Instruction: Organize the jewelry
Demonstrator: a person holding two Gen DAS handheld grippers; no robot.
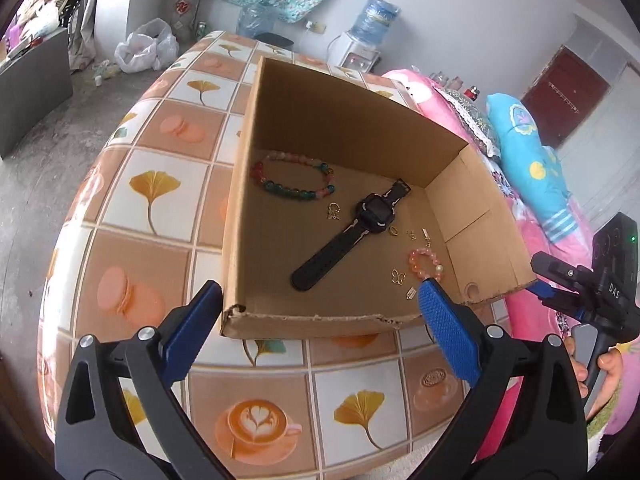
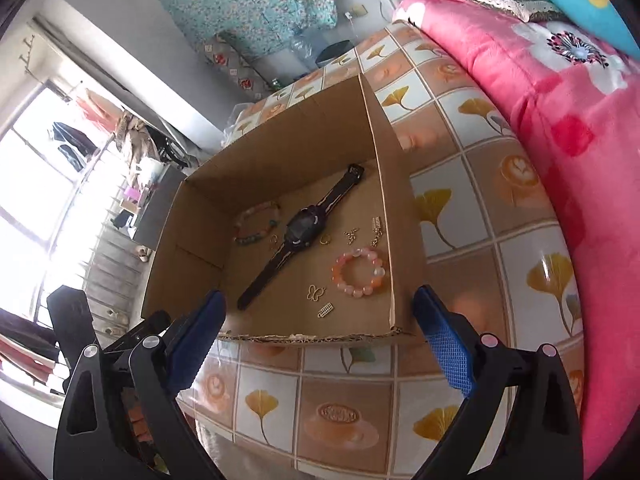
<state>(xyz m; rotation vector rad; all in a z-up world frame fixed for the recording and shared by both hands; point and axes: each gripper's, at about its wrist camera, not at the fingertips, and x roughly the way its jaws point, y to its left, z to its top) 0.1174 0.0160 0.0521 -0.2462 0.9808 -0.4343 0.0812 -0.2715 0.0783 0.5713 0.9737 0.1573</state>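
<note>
Right wrist view shows my right claw (image 2: pixel 316 344) spread wide, holding nothing; my left claw (image 1: pixel 320 316) is too. All jewelry, the watch (image 2: pixel 298 236) and pink bracelet (image 2: pixel 359 273), lies inside the box (image 2: pixel 276 152) (tiny charms, I think). Next I must pick one thing.

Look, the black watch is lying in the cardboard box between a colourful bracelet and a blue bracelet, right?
Not quite: the second bracelet is pink, not blue, as the right wrist view shows. The black watch does lie in the cardboard box between it and the colourful bracelet.
</note>
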